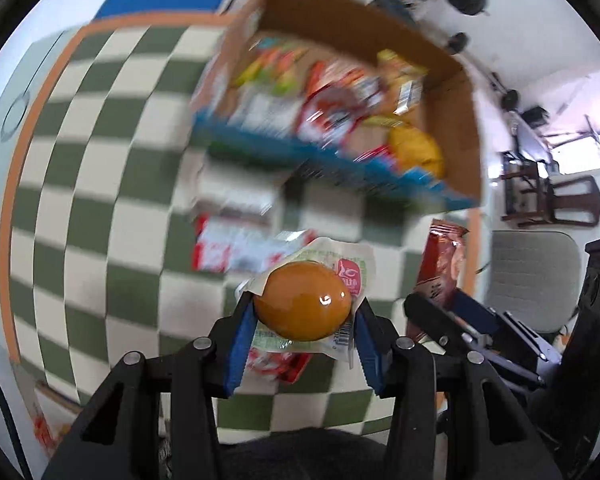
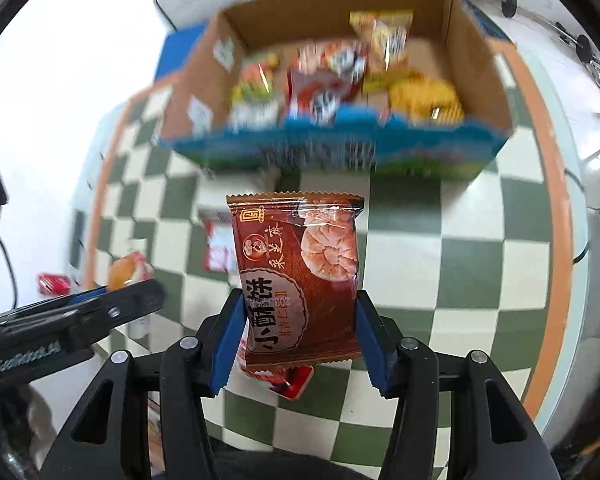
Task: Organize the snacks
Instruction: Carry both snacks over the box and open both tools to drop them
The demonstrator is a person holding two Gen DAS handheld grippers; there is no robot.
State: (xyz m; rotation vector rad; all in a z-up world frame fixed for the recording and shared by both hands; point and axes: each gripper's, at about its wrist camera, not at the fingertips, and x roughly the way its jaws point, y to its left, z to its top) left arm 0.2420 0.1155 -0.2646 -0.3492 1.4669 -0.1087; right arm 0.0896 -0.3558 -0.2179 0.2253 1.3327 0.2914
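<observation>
The table, covered in a green-and-cream checked cloth with an orange border, carries the whole job. At its far side stands an open cardboard box with a blue printed front wall, already loaded with mixed snack packets; its position opposite both tools suits it as the collection point, and in my judgement the sorting is well advanced but incomplete. At least one red-and-white packet lies on the cloth in front of the box, and another red wrapper shows just beneath each held item; whether it is one wrapper or two cannot be told. The right gripper is clamped on a brown pastry packet, the blue pads bearing on its two side edges near the lower seal, so that the packet stands upright and clear of the cloth, face readable. The left gripper is clamped on a sealed braised egg pouch, the pads pressing either side of the rounded brown egg, which keeps the slippery film from sliding out. Both items hang above the table short of the box. The background blur indicates motion. The likely next requirement is carrying each item over the front wall before release, since that wall could snag a low-hanging packet.
</observation>
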